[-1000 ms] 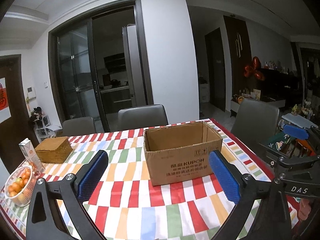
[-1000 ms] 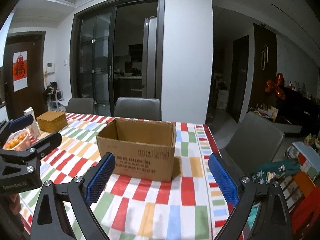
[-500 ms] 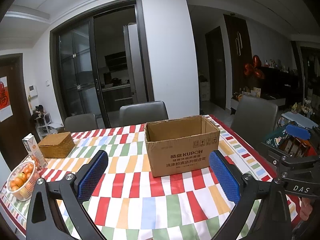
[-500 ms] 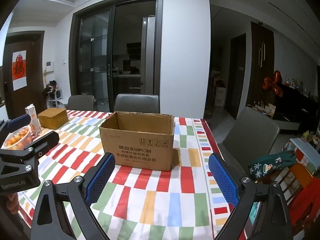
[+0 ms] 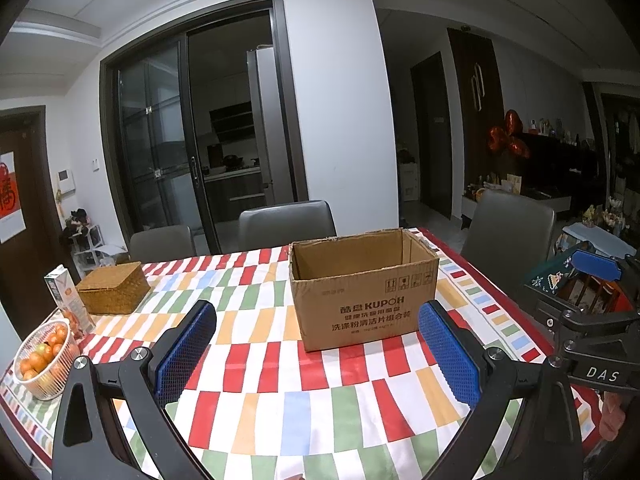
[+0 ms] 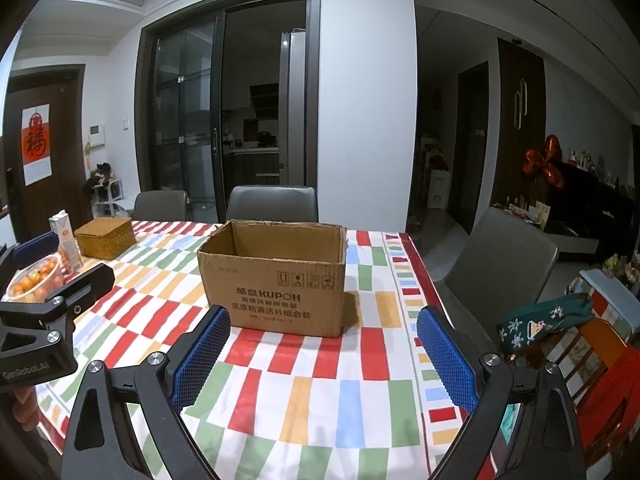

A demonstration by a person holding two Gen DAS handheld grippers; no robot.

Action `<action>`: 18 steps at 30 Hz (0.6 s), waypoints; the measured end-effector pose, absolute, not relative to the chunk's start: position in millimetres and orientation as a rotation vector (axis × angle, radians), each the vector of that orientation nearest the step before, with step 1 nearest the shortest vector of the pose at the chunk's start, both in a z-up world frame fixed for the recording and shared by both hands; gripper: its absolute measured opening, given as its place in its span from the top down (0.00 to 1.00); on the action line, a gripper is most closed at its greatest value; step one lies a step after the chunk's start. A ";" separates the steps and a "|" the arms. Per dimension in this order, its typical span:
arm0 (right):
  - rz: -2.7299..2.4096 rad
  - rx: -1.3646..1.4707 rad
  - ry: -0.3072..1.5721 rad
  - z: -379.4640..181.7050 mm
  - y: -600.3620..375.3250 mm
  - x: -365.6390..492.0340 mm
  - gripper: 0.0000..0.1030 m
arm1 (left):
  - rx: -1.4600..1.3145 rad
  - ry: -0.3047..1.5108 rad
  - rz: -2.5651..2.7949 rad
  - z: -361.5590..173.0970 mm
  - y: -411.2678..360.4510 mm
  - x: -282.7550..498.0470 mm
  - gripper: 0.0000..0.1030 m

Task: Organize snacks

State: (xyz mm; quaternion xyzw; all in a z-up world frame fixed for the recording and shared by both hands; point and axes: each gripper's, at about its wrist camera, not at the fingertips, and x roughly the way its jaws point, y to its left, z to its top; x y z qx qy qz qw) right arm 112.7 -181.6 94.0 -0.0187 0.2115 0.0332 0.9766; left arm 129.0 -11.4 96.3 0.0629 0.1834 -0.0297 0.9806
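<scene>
Here the cardboard box (image 5: 362, 290) stands upright on the table (image 5: 280, 396), toward its far right part, on a cloth of red, green, blue, orange and white blocks. It is plain brown corrugated card, open at the top with the flaps cut or folded away, and as far as the inside shows it looks empty. The near face carries dark print: the word KUPOH with lines of Chinese characters beneath it, and a row of small handling symbols near the upper right corner. Its top edge is slightly ragged.

The left claw (image 5: 316, 344) hangs above the table in front of the box, its blue ribbed pads spread wide with nothing between them. The right claw (image 6: 324, 350) is likewise wide apart and empty, just to the right of the left one.

At the table's left end sit a woven basket box (image 5: 113, 288), a juice carton (image 5: 66, 300) and a clear bowl of small oranges (image 5: 42, 360).
</scene>
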 end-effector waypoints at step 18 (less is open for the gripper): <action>0.068 -0.034 0.434 92.5 -183.1 112.7 0.07 | 0.127 0.374 -0.063 95.8 -11.2 129.0 0.00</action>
